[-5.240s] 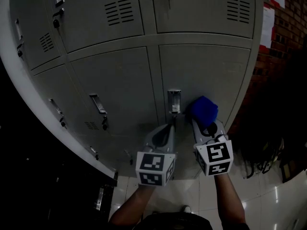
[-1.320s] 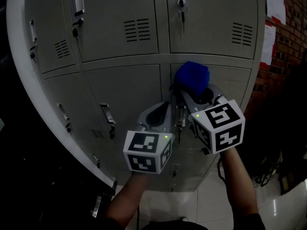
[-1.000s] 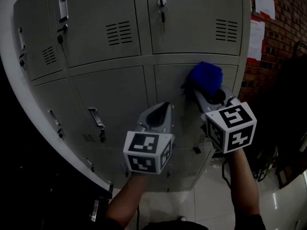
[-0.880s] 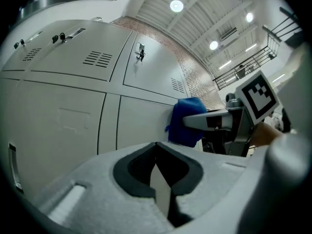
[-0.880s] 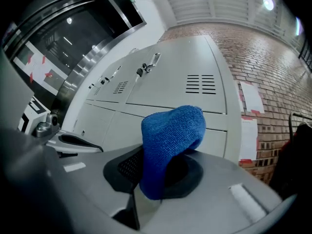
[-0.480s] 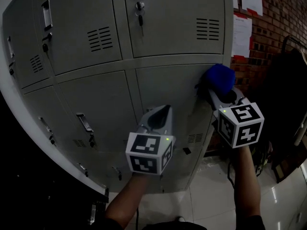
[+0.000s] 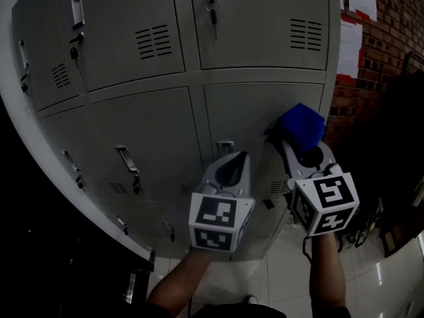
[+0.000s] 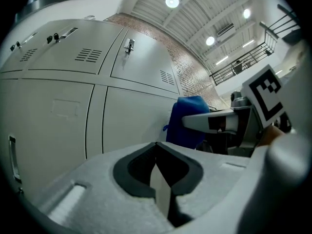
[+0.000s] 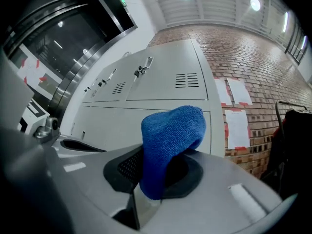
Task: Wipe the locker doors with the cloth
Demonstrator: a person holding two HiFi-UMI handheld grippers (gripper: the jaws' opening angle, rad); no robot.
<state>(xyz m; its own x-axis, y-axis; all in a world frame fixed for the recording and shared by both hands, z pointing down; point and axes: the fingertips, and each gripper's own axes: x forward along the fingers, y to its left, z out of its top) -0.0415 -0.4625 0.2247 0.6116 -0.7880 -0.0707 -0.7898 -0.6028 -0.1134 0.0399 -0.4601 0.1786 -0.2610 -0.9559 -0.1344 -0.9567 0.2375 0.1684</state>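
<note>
A bank of grey locker doors (image 7: 152,131) fills the head view. My right gripper (image 7: 296,143) is shut on a blue cloth (image 7: 301,126), which bunches out past the jaws. The cloth is at the right side of the lower right door (image 7: 255,114); contact with the metal is not clear. In the right gripper view the blue cloth (image 9: 169,130) hangs over the jaws of the right gripper (image 9: 157,177). My left gripper (image 7: 230,166) is shut and empty, held in front of that door's handle (image 7: 224,146). The left gripper view has the left gripper (image 8: 157,152) low, with the blue cloth (image 8: 186,118) beyond it.
A key hangs in the lock (image 7: 212,2) of the upper door. A brick wall (image 7: 368,58) with pinned papers (image 7: 350,35) stands right of the lockers, with dark hanging things (image 7: 397,144) below. Pale floor tiles (image 7: 278,277) lie underneath. Other latches (image 7: 130,164) line the left doors.
My right gripper carried the blue cloth rightward across the lower right door, then down its right side. The left gripper stayed shut and shifted slightly right.
</note>
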